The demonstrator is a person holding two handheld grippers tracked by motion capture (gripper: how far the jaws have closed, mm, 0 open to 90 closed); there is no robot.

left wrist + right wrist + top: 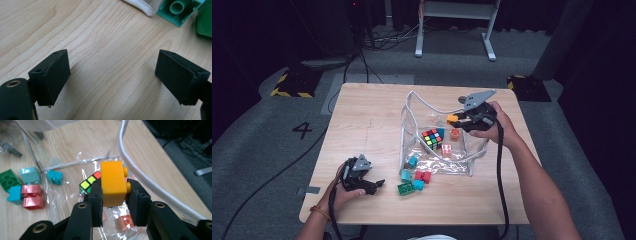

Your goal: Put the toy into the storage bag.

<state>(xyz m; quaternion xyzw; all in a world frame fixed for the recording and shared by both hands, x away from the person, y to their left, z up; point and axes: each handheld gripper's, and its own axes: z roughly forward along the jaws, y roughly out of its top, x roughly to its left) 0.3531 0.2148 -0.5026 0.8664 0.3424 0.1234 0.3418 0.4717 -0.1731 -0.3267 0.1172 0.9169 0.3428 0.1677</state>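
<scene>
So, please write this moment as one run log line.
right gripper: shut on orange brick, over clear bag | left gripper: open, empty, on table | cube: in bag

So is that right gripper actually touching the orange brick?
Touching. The right gripper view shows the right gripper with both jaws pressed against the orange brick.

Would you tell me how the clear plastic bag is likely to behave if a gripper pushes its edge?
The clear plastic bag looks thin and crinkled, so it would probably buckle, not slide. The cube and bricks inside may anchor it. Its white cord rim seems somewhat stiffer.
</scene>
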